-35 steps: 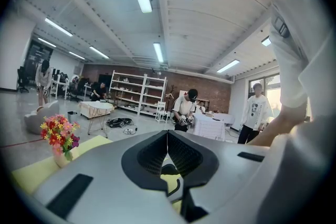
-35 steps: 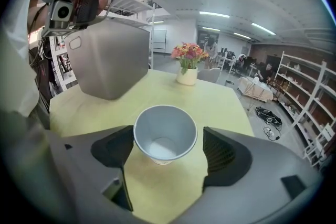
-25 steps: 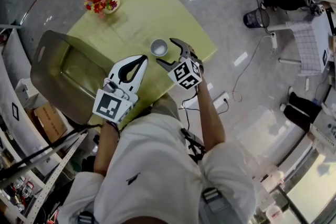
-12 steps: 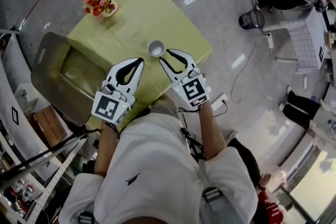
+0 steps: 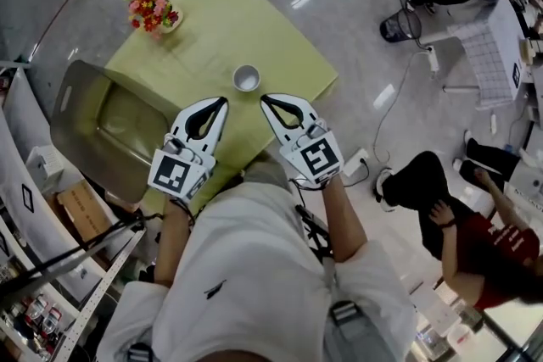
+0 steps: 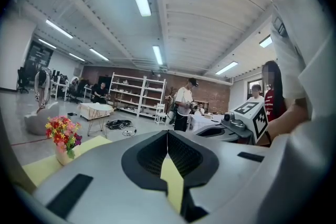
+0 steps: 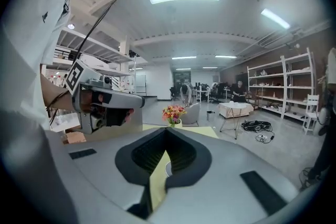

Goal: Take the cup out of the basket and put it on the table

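Polished grey floor (image 5: 356, 55) is shown around a yellow-green table (image 5: 229, 21), seen steeply from above. An olive basket (image 5: 72, 89) is set on the table's left part, and nothing can be made out inside it. The left gripper (image 5: 219, 104) and right gripper (image 5: 268, 103) are held side by side over the near table edge, drawn in towards the person. In each gripper view the jaws are seen pressed together with nothing between them, only table showing through the gap. A pot of flowers (image 5: 149, 2) is placed at the far corner. The cup (image 5: 246, 78) is stood upright on the bare table, apart from the basket and just beyond both jaw tips. A second earlier the right gripper was spread wide beside the cup. It has since been pulled back and closed empty, so the cup is judged released and the task essentially done.
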{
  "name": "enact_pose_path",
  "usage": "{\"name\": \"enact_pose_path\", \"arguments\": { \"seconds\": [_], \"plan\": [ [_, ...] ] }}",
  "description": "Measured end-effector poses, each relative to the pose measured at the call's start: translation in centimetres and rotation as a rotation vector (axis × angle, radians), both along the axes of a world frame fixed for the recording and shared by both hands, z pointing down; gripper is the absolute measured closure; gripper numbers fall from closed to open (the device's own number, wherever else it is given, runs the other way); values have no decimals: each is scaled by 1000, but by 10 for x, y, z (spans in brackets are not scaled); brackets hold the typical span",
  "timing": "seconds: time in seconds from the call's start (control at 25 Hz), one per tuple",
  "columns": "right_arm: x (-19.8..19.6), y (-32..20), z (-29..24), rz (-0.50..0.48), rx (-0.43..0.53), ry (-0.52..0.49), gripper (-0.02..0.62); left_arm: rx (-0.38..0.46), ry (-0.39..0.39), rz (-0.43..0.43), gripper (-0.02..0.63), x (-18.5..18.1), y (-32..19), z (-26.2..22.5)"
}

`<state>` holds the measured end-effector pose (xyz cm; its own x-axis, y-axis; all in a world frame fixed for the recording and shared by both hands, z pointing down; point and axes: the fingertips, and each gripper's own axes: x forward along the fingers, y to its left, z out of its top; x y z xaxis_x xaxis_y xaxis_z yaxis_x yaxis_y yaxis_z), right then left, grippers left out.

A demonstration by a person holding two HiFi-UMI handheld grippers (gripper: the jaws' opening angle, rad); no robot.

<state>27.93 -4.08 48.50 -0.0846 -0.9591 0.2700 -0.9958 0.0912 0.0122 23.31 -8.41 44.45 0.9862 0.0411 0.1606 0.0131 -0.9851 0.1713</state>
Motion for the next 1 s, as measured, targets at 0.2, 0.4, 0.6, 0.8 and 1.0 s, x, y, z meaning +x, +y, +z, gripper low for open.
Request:
{"name": "enact_pose_path", "arguments": {
  "seconds": [0.2, 0.4, 0.6, 0.8, 1.0],
  "plan": [
    [-2, 9, 1, 13, -12, -13, 588, 0, 2, 14, 595, 0, 2, -1],
    [-4, 10, 0, 26, -7, -14, 588, 1, 4, 25, 595, -1, 4, -1],
    [-4, 10, -1, 27, -12, -4, 588, 1, 3, 25, 595, -3, 5, 0],
    [-4, 6, -1, 24, -14, -3, 588, -2, 3, 23, 595, -1, 3, 0],
    [-6, 8, 0, 26, -24, 0, 588, -5, -2, 21, 595, -5, 4, 0]
  ]
}}
